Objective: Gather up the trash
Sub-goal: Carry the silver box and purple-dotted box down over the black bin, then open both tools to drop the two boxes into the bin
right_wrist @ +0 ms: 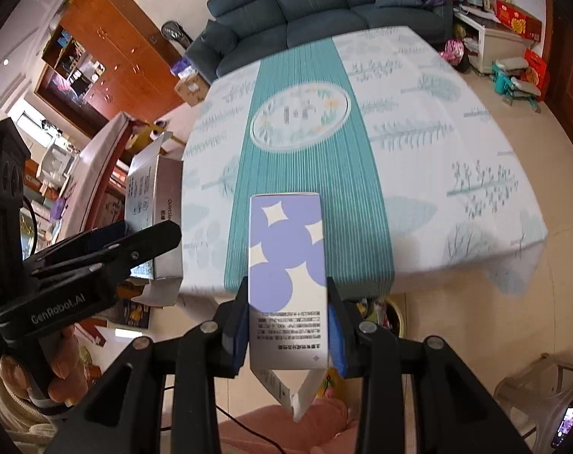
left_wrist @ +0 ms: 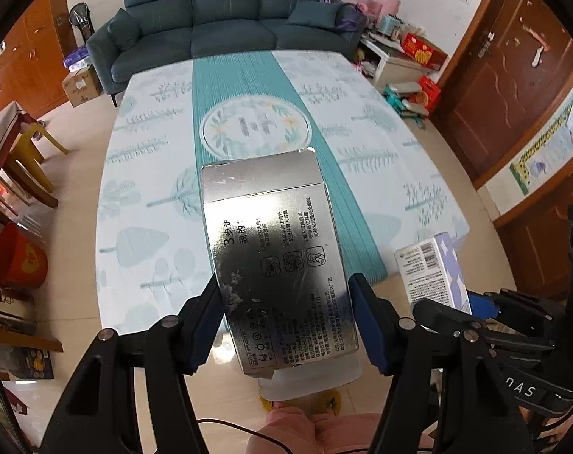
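My left gripper [left_wrist: 286, 302] is shut on a flat silver carton [left_wrist: 275, 249] printed with black text, held above the near edge of the table [left_wrist: 154, 196]. In the right wrist view the same silver carton [right_wrist: 154, 204] shows at the left, held by the left gripper [right_wrist: 142, 244]. My right gripper [right_wrist: 286, 299] is shut on a white carton with purple circles [right_wrist: 284, 257], its bottom flap hanging open. That purple-and-white carton [left_wrist: 434, 268] and the right gripper [left_wrist: 472, 314] appear at the right edge of the left wrist view.
The table carries a pale tree-print cloth with a teal runner [right_wrist: 305, 143]. A dark green sofa [left_wrist: 226, 19] stands behind it. Boxes and toys [left_wrist: 407, 87] clutter the floor at right, chairs [left_wrist: 29, 159] at left. A white bin [left_wrist: 309, 378] sits below the silver carton.
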A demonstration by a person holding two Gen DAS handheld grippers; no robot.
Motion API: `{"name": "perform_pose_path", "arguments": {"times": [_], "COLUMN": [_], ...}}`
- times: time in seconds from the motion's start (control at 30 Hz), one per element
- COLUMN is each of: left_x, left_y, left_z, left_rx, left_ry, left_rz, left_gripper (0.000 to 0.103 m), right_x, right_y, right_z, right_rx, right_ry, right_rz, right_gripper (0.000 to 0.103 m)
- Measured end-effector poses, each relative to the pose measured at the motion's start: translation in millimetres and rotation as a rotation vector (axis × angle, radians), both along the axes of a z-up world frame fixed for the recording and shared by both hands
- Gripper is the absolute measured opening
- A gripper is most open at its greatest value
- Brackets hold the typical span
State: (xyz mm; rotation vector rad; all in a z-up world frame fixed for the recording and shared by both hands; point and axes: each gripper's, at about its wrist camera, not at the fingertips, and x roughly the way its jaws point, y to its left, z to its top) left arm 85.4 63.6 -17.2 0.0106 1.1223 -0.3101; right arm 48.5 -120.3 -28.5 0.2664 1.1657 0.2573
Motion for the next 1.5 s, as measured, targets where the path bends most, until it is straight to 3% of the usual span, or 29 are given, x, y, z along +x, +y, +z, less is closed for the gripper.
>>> {"name": "perform_pose_path", "arguments": {"times": [0.27, 0.5, 0.73, 1.07, 1.27, 1.3, 1.33, 1.43, 1.5], "left_x": [-35.0, -58.1, -66.2, -64.3, -61.0, -60.7, -60.5, -58.3, -57.3], "left_y": [-26.9, -45.5, -58.1, -80.1, -91.6, -91.9, -91.5, -91.5, -91.0], "left_z": [-52.5, -114.6, -205.1, -335.3, -390.2, -397.1, -403.5, -415.3, -419.3], "left_rx": [0.042, 0.032, 0.008, 0.036, 0.054, 0.059, 0.065, 0.072, 0.075], "left_ry": [0.094, 0.152, 0.237, 0.233, 0.233, 0.237, 0.235, 0.226, 0.218], "left_rz": [-0.001, 0.041, 0.079, 0.05, 0.026, 0.028, 0.037, 0.068, 0.085], "left_gripper": [0.063, 0.063, 0.063, 0.064, 0.065, 0.066, 0.067, 0.088, 0.091], "right_x": [-20.4, -31.2, -33.8, -30.6, -23.4, -20.7, -19.8, -17.6, -15.3], "right_y": [-8.0, -31.7, -55.7, -66.7, -66.1, -66.2, -64.5, -68.4, -70.3], "right_z": [-40.7, -110.7, -203.5, -345.1, -410.8, -418.2, -426.9, -438.5, -440.6], "right_rx": [0.017, 0.037, 0.037, 0.034, 0.037, 0.039, 0.035, 0.021, 0.028], "right_ry": [0.078, 0.169, 0.253, 0.33, 0.346, 0.346, 0.344, 0.325, 0.306], "right_rz": [0.019, -0.013, -0.055, -0.1, -0.109, -0.103, -0.097, -0.102, -0.107], "right_gripper": [0.034, 0.034, 0.034, 0.036, 0.037, 0.038, 0.046, 0.061, 0.061]}}
